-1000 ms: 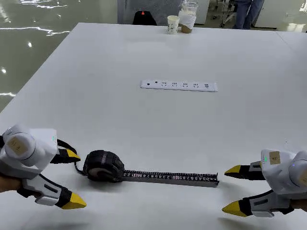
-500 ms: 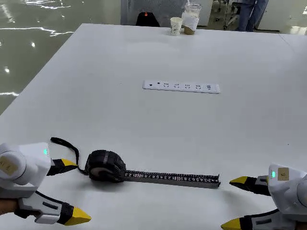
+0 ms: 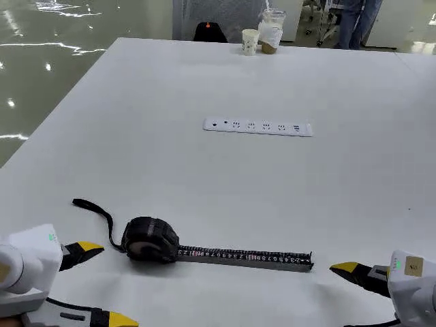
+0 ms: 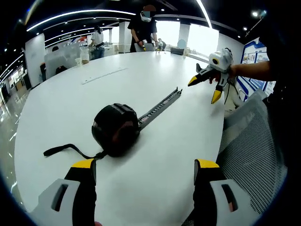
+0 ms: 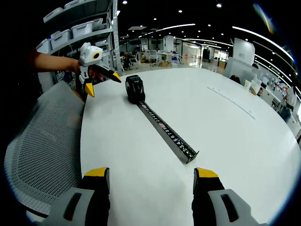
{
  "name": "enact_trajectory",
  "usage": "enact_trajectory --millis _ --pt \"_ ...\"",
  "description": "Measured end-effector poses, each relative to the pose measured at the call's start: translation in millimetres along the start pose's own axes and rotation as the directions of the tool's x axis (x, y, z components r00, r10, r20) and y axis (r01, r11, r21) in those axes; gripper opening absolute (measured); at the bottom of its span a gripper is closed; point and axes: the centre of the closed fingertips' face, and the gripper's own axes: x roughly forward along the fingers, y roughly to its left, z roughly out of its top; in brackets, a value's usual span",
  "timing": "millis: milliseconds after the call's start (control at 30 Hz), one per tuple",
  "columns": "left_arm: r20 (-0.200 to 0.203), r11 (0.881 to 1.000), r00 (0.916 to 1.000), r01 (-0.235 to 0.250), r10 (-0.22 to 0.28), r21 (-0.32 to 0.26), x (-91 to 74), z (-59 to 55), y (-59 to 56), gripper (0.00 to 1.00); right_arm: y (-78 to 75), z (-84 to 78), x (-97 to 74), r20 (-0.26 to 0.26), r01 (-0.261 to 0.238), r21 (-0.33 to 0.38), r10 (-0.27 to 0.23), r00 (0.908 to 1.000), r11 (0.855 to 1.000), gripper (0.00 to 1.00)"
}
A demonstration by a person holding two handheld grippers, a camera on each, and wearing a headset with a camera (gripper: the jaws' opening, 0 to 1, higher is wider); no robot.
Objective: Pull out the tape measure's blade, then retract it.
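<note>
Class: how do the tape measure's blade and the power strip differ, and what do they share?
The blade is dark with numbers; the power strip is white with sockets. The blade runs out of a black case; the power strip lies alone, farther away. Both lie flat across the table.

the left gripper (image 4: 145, 165) is held low at the person's left side, its yellow-tipped jaws spread wide and pointed across toward the right. the right gripper (image 5: 151, 172) is held low at the opposite side, its jaws likewise parted wide and aimed back toward the left, so that the two are turned to face each other and are set well apart. the right gripper is clasped by the right hand (image 4: 230, 71); the left forearm (image 5: 51, 61) is seen bare. a green light (image 3: 51, 237) is lit on each white body.
</note>
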Motion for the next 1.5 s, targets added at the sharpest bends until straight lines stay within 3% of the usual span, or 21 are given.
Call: enact_trajectory --millis 267,600,767,1067,1233,1500 --pt "0.037 0.997 0.9984 -0.039 0.042 -0.068 -1.5 1.6 -12.3 0.85 11.1 0.4 0.3 0.016 0.023 0.046 -0.024 0.9996 0.999 0.78" --pt "0.073 0.983 0.9875 -0.129 0.139 -0.134 -4.1 3.8 -13.5 0.93 15.3 9.0 -3.5 0.057 0.108 0.102 -0.114 0.9918 0.989 0.85" --pt "0.088 0.975 0.9828 -0.147 0.163 -0.166 -2.7 4.8 -15.1 0.95 20.3 11.2 -2.8 0.058 0.13 0.121 -0.138 0.9888 0.984 0.88" --pt "0.121 0.957 0.9662 -0.199 0.228 -0.211 -5.8 10.0 -18.2 0.98 22.1 15.3 -2.5 0.074 0.196 0.189 -0.213 0.9743 0.962 0.98" --pt "0.134 0.939 0.9471 -0.257 0.292 -0.228 -13.3 11.4 -14.6 0.99 22.9 18.7 -4.8 0.078 0.224 0.209 -0.245 0.9664 0.952 0.99" --pt "0.129 0.933 0.9439 -0.268 0.304 -0.241 -12.4 11.8 -18.9 0.99 26.1 26.6 -7.3 0.097 0.249 0.242 -0.279 0.9554 0.938 0.99"
